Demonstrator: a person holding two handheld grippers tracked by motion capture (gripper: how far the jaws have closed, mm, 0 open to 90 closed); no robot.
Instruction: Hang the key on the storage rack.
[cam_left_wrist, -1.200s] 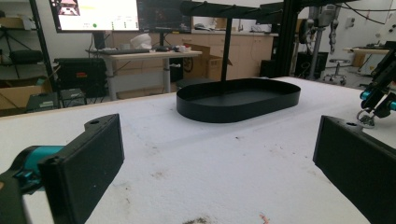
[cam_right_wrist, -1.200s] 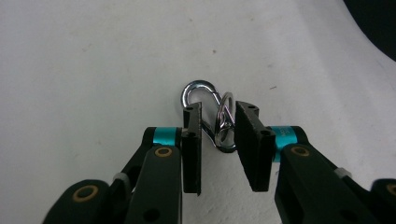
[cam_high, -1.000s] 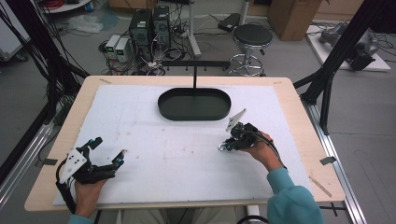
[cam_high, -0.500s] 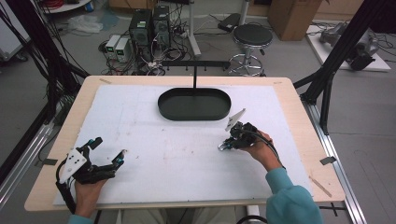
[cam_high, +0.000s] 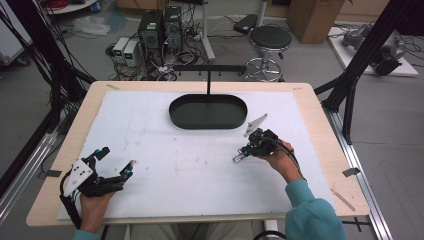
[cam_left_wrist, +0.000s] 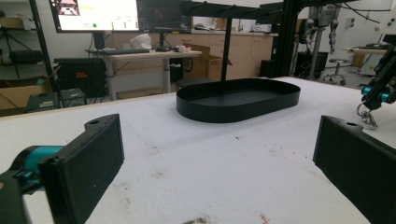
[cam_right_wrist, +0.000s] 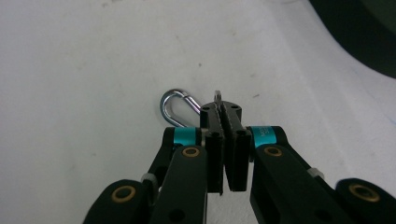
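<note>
One silver metal carabiner clip (cam_right_wrist: 175, 106) is pinched between the closed jaws of the right gripper (cam_high: 243, 154), just above the white foam table cover (cam_high: 200, 165). One black oval metal tray (cam_high: 208, 112) sits at the far middle. The left gripper (cam_high: 116, 167), jaws spread wide and empty, rests near the front left corner.

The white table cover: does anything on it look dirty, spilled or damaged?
Yes, slightly. The white cover carries small dark specks and smudges near the left hand-held gripper, like worn-in dirt. The black tray sits flat; nothing is spilled.
</note>
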